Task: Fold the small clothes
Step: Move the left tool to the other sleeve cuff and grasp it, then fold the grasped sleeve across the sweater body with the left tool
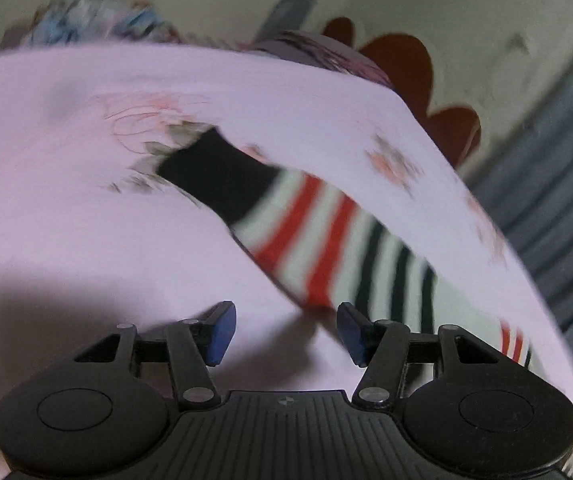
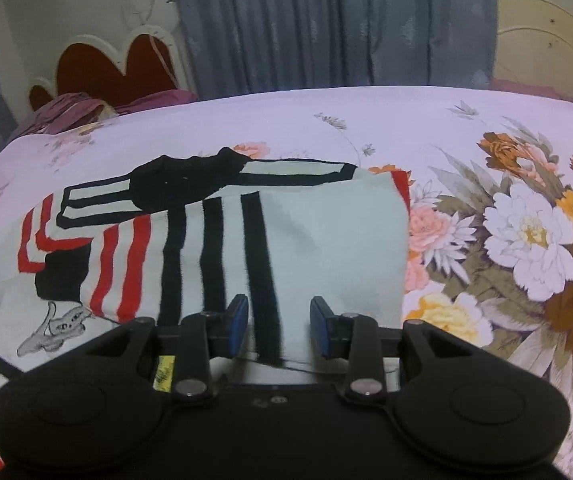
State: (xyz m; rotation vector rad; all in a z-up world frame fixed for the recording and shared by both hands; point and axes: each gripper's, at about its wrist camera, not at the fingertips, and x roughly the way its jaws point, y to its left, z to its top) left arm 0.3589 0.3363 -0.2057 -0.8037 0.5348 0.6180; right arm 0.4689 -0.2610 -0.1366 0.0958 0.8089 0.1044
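- Only the right wrist view showed the bold flowers on the bedspread and the cat print on the striped garment.
- The garment, white with black and red stripes, lay partly folded on the bed.
- The left gripper hung released over blurred cloth.
- The right gripper straddled the hem, unclenched.

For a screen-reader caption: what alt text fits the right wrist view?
A striped garment in white, black and red lies on a floral bedsheet, its near edge between the right gripper's blue pads. Grey curtains hang behind.
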